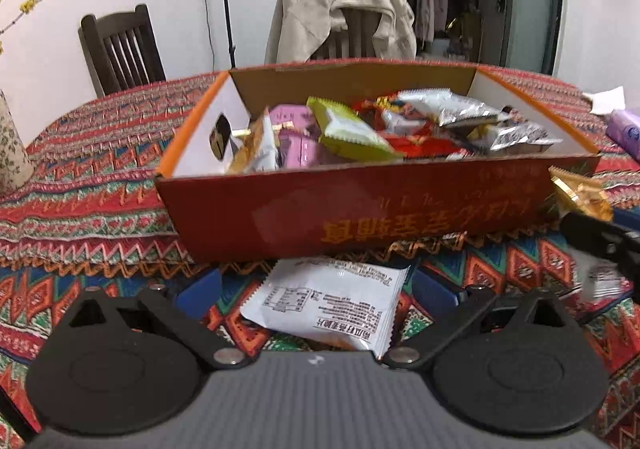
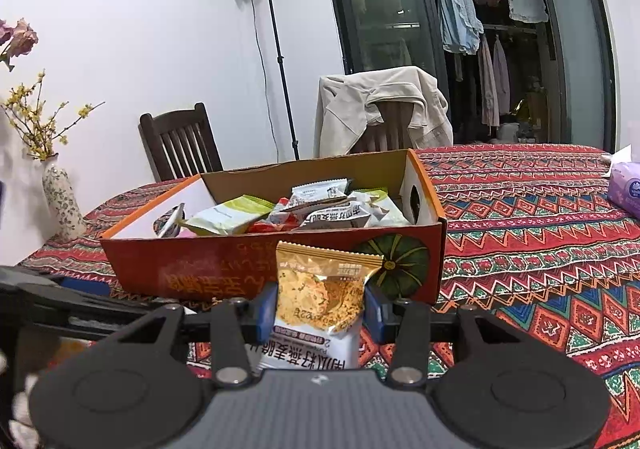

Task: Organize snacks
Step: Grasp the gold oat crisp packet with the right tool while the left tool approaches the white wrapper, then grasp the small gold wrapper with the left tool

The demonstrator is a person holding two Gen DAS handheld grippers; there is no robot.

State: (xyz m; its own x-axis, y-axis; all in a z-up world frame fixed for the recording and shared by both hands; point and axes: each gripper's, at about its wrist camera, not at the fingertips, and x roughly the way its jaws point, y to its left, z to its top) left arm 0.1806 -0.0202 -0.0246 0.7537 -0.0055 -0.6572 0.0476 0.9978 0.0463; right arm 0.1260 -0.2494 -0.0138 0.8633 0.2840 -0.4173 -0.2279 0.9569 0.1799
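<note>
Snacks mostly sit in the open cardboard box (image 2: 276,269) on the desk (image 2: 540,233), piled loosely across its floor. You are mid-collection: two packets remain outside the box. Your right tongs (image 2: 320,309) are clamped on a gold snack packet (image 2: 326,281), pads pressing both sides, and it stands upright just in front of the box's near wall, toward its right end. Your left tongs (image 1: 318,299) stand wide apart around a white snack packet (image 1: 332,305) that lies flat on the desk, printed back up, just beside the near wall of the box; the blue fingers (image 1: 202,293) are clear of it on each side, so nothing is gripped there yet.

Next, I judge, you lift the gold packet over the near wall and let it drop among the others. The wall is tall, so the packet needs to clear its rim first. Then bring the left tongs together on the white packet; it is thin and flat, so aim low and catch an edge.
</note>
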